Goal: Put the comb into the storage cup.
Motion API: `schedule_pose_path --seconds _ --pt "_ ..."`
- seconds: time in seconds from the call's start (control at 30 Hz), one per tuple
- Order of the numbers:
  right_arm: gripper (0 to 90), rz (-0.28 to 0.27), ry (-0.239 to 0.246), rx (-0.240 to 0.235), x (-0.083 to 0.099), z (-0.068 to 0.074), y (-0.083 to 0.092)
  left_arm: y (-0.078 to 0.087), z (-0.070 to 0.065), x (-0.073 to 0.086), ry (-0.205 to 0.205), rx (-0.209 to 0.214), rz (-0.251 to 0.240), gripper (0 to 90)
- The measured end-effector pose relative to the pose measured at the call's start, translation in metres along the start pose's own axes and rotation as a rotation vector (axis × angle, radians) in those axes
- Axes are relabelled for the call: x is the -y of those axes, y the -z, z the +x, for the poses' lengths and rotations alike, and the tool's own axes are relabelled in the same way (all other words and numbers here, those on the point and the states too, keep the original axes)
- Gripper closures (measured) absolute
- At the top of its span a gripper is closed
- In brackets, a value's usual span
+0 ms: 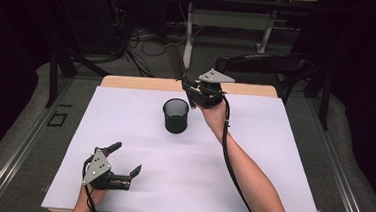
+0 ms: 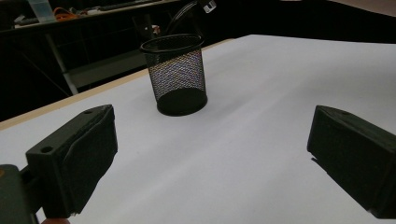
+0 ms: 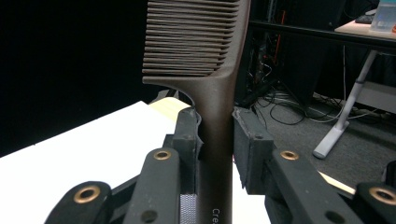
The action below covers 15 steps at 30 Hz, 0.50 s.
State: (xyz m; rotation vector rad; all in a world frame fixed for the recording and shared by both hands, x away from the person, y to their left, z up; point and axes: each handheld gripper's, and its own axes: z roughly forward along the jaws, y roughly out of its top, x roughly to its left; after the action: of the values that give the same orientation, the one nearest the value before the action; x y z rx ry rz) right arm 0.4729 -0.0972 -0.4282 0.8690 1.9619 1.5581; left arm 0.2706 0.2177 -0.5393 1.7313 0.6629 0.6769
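Comb (image 3: 205,93), brown, clamped by its handle in right gripper (image 1: 193,90) over tabletop's far edge, beside mesh cup (image 1: 176,115); left gripper (image 1: 124,158) open near front edge.

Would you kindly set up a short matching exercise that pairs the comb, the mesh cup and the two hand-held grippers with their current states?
Things:
1. comb
2. mesh cup
3. left hand-held gripper
4. right hand-held gripper

States:
A. jaws wide apart, nothing between them
B. standing upright on the white table
C. clamped by its handle, teeth end up
D. raised beyond the cup, closed on a handle

Pairs: 1-C, 2-B, 3-A, 4-D
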Motion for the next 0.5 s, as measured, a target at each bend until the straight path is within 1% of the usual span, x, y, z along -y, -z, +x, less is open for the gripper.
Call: schedule_pose_path --seconds 0.27,0.5 --pt "72.6 -0.012 0.004 -0.003 0.0004 0.0012 -0.0053 0.0003 0.0003 0.0001 0.001 0.0 -0.002 1.8" --pt "72.6 -0.022 -0.003 -0.008 0.0024 0.0023 -0.0094 0.0003 0.0001 -0.0001 0.001 0.001 -0.004 1.8"
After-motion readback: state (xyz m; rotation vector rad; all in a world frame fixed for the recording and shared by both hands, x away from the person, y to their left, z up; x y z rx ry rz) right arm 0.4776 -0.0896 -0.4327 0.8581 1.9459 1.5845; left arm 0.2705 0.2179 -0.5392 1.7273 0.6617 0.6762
